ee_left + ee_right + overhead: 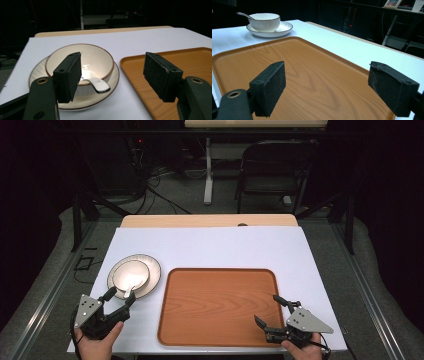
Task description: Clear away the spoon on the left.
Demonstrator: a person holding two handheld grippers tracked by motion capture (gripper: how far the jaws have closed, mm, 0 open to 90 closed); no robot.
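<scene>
We see the left tongs (119,303) held just short of the bowl (131,274), arms apart and nothing between them. The bowl sits on a plate (151,270) at the left of the white worktop (210,247), just beside the tray (217,305). A spoon (98,85) rests in the bowl, its handle hanging over the near rim toward the left tongs.

The right tongs (267,310) hover over the near right corner of the tray, arms likewise apart and gripping nothing. The tray holds nothing.

In the left tongs' view, the near pad (71,75) covers part of the bowl and plate. The spoon's head is washed out by glare in the high view. Both hands are cut off at the bottom edge.
</scene>
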